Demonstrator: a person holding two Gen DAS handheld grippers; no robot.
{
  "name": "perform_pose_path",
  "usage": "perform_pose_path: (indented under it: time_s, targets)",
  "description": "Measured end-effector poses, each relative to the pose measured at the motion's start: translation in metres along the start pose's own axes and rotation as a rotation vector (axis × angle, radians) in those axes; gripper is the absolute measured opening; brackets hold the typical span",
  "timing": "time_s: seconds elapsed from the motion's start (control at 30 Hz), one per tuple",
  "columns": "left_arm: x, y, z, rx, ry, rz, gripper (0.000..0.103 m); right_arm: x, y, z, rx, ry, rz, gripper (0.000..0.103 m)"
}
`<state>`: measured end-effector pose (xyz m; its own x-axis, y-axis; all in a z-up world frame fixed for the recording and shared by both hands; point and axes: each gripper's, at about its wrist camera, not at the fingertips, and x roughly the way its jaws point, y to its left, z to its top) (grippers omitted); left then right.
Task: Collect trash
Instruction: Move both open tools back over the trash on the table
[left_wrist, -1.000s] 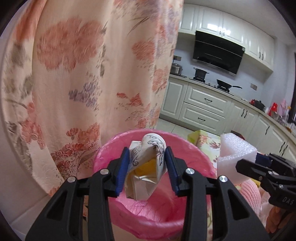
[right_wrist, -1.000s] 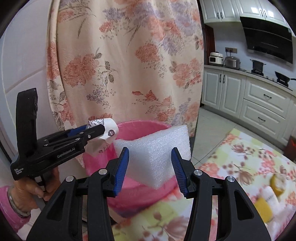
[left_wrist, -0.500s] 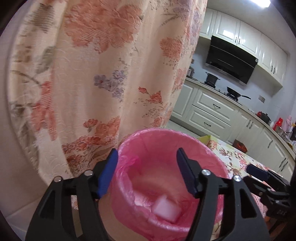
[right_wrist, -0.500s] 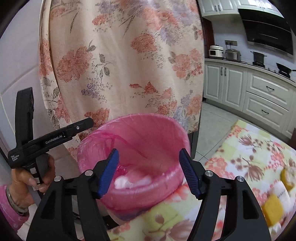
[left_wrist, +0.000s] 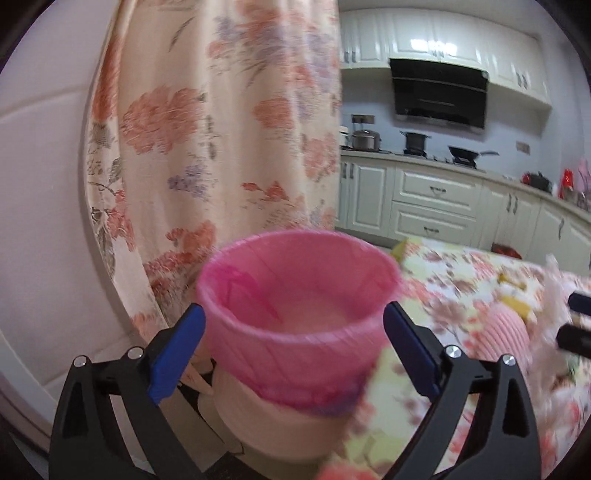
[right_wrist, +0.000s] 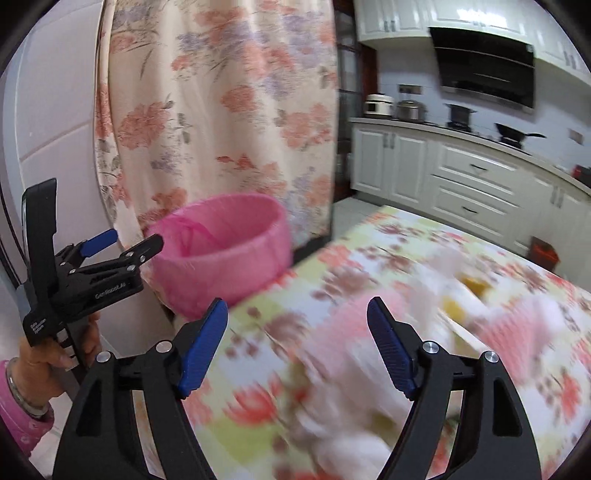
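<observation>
Left wrist view: my left gripper (left_wrist: 293, 349) and right gripper (right_wrist: 297, 347), jaws just opening, hold nothing; bin (left_wrist: 295, 295) fed, more trash (right_wrist: 452, 306) waits on the tabletop (right_wrist: 369, 258).

even, soft indoor light; glare patches on upper cabinets (left_wrist: 432, 44). strong fisheye bending, dark vignette at corners. motion blur smears floral tablecloth (right_wrist: 332, 295); curtain (left_wrist: 221, 129) slightly soft.

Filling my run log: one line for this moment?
left tongs: open, empty | right tongs: open, empty | bin: pink liner
</observation>
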<state>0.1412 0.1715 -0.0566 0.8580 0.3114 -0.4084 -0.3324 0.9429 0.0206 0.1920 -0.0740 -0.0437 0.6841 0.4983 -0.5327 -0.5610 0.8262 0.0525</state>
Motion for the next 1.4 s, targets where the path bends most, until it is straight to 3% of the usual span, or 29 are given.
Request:
perform_pose_path:
  time_s: [0.37,0.6,0.73,0.9,1.1,1.17,1.3,1.4]
  targets:
    - [-0.039,-0.092,-0.045,0.137,0.075,-0.176,0.094,-0.057,-0.069,-0.08,0.13,0.053,-0.16,0.075]
    - [-0.042,-0.14,-0.067,0.204,0.12,-0.241,0.094,-0.063,-0.085,-0.11,0.177,0.084,-0.172,0.075]
    - [-0.035,-0.137,-0.069,0.207,0.132,-0.202,0.086,-0.051,-0.073,-0.111,0.155,0.106,-0.125,0.075]
    - [-0.026,-0.108,-0.066,0.158,0.145,-0.161,0.085,-0.028,-0.053,-0.104,0.097,0.149,-0.095,0.075]
    - [-0.022,-0.098,-0.067,0.12,0.158,-0.178,0.081,0.0,-0.038,-0.096,0.059,0.207,-0.1,0.074]
    - [-0.022,-0.1,-0.068,0.12,0.159,-0.187,0.081,0.007,-0.037,-0.097,0.054,0.229,-0.103,0.061]
    - [-0.023,-0.107,-0.066,0.118,0.162,-0.211,0.081,0.005,-0.044,-0.103,0.08,0.229,-0.096,0.025]
    - [-0.023,-0.119,-0.064,0.13,0.161,-0.233,0.081,-0.008,-0.054,-0.106,0.095,0.2,-0.139,0.018]
